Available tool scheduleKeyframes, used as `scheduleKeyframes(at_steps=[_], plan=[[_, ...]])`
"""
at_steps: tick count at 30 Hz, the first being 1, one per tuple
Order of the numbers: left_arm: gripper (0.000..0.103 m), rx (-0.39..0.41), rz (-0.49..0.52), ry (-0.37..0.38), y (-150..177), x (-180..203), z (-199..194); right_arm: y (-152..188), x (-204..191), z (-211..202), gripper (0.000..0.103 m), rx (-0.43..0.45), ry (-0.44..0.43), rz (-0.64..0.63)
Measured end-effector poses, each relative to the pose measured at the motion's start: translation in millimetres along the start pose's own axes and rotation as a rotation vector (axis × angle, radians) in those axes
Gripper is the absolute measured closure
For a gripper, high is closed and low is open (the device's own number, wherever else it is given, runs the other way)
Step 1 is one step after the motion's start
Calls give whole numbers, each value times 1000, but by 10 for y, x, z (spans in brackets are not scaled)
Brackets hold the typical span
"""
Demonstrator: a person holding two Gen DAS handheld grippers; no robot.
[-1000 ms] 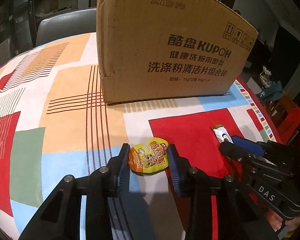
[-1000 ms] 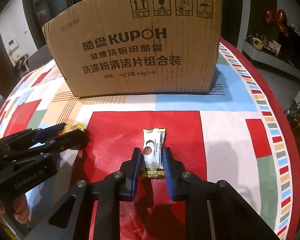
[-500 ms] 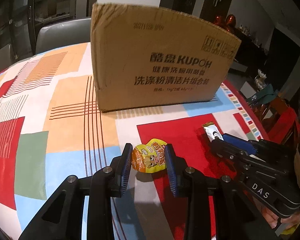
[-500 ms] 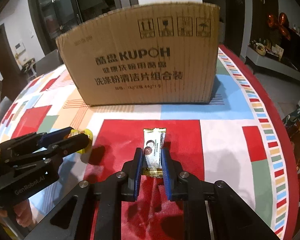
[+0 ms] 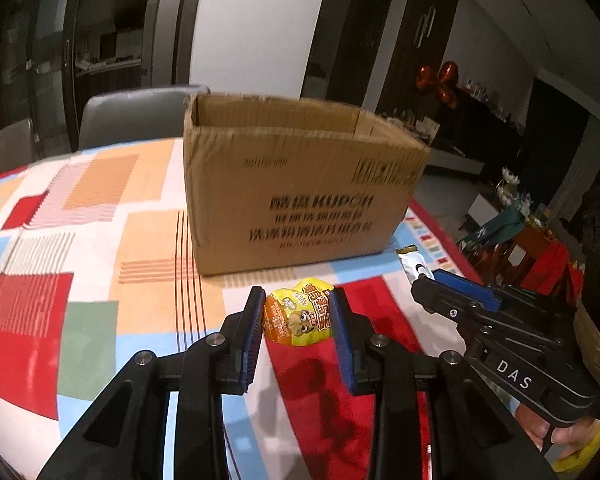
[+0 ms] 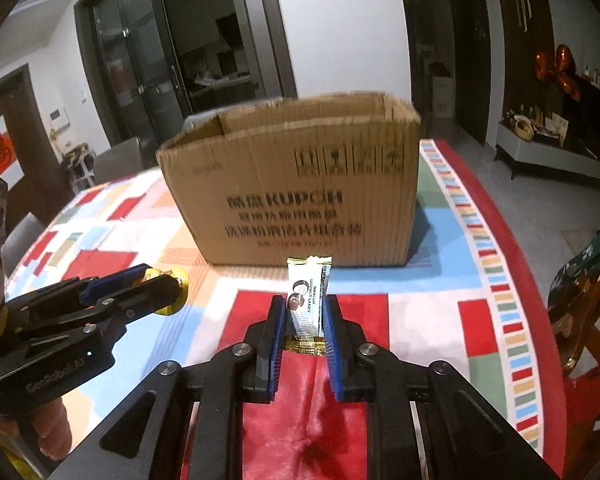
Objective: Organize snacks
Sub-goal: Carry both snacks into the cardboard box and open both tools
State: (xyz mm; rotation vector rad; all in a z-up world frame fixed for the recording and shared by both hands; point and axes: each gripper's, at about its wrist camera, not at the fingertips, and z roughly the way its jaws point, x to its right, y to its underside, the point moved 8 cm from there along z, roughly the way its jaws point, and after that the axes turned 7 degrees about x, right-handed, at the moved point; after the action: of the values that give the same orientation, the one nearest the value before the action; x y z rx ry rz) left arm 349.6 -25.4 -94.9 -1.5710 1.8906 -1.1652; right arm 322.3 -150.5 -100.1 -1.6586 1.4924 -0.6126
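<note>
My left gripper (image 5: 298,316) is shut on a yellow snack pouch (image 5: 299,312) with a cartoon print and holds it above the patterned tablecloth (image 5: 80,240). My right gripper (image 6: 305,318) is shut on a white candy sachet (image 6: 306,300) with a gold end and holds it upright above the table. An open cardboard box (image 5: 296,184) stands ahead of both grippers; it also shows in the right wrist view (image 6: 296,188). The right gripper and sachet (image 5: 410,262) show at the right of the left wrist view, and the left gripper (image 6: 164,286) at the left of the right wrist view.
Grey chairs (image 5: 132,116) stand behind the table on the far left. A wooden chair (image 6: 588,300) with a green cloth is beyond the table's right edge. A low cabinet (image 6: 556,152) with small objects lines the right wall.
Both grippers have risen off the table with their snacks, from table level to about the box's mid height. The box's open top has come into view.
</note>
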Motion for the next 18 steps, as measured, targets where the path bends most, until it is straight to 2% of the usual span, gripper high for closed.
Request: scheduleKeyframes(at_steps=[9,18], plan=[[71,84,25,0,-349,127,-241,-337,-53,-253,83,87,-18,-5],[71,165,59,-17,-773,191,-376,-696,21,-303,83,147,-14,-3]])
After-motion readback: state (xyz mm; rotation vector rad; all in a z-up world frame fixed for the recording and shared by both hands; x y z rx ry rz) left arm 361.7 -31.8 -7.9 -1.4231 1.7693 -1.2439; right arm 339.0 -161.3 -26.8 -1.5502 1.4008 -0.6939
